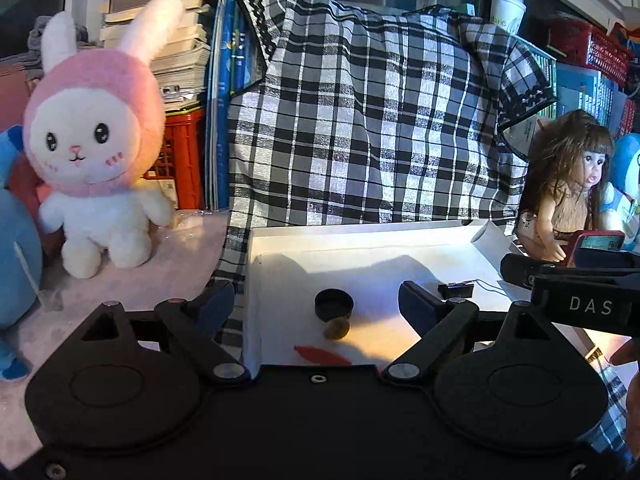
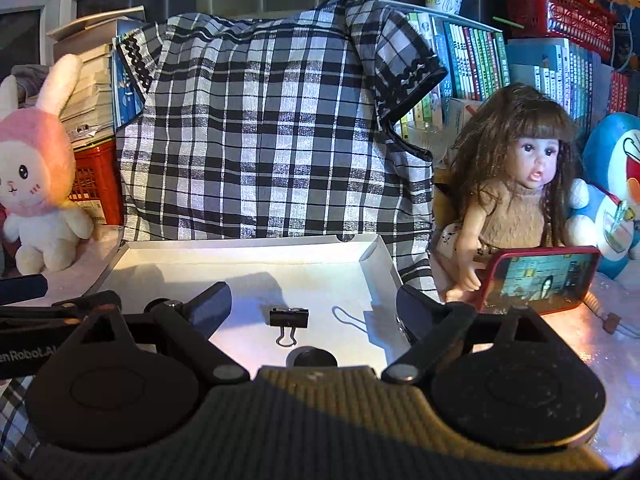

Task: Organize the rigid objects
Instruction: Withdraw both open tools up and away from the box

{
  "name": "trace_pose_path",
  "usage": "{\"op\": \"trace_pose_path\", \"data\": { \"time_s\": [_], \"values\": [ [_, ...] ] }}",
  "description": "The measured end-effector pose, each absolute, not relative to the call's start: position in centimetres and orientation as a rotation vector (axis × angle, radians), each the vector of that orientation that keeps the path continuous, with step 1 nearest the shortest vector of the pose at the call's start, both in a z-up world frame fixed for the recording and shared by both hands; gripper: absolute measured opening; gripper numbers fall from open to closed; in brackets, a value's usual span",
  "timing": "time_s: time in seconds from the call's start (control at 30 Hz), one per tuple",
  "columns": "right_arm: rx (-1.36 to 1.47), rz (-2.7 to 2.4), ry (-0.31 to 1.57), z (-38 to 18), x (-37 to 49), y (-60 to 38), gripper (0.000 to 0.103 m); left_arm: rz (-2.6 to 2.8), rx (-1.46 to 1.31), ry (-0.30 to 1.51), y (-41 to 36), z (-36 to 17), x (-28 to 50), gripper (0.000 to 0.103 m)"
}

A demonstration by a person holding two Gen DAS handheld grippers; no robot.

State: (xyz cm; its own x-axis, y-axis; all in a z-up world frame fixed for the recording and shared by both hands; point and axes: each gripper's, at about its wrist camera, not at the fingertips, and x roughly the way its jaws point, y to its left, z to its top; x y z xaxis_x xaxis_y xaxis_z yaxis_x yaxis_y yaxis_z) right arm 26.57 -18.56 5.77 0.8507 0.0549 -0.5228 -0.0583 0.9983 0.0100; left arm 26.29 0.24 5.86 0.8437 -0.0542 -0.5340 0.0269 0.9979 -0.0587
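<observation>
Left tongs (image 1: 316, 300): spread, nothing between the pads, held above the near part of the tray (image 1: 360, 240). Right tongs (image 2: 314, 304): spread, nothing pinched, over the same tray.

Tray contents, all on the white floor:
- Black cap (image 1: 334, 306), near the centre.
- Brown round piece (image 1: 336, 328), touching the cap's near side.
- Orange strip (image 1: 322, 354), lying flat near the front edge.
- Binder clip (image 2: 289, 318), apart from the cap (image 2: 312, 358), handles toward the camera.
- Thin wire loop (image 2: 348, 318), right of the clip.

The tray rests on plaid cloth (image 1: 360, 120). A bunny (image 1: 92, 140) stands left of it, a doll (image 2: 516, 184) and phone (image 2: 538, 280) to the right.
</observation>
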Motion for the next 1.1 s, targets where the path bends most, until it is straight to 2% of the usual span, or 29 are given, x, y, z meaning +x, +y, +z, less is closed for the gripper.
{"op": "trace_pose_path", "data": {
  "time_s": [0.53, 1.1],
  "values": [
    [-0.006, 0.098, 0.494, 7.8, 21.0, -19.1, 0.096, -0.054, -0.013, 0.511, 0.1, 8.2, 20.1, 0.089],
    [-0.015, 0.111, 0.464, 8.1, 17.4, -19.3, 0.097, -0.071, -0.017, 0.502, 0.0, 8.2, 16.2, 0.089]
  ]
}}
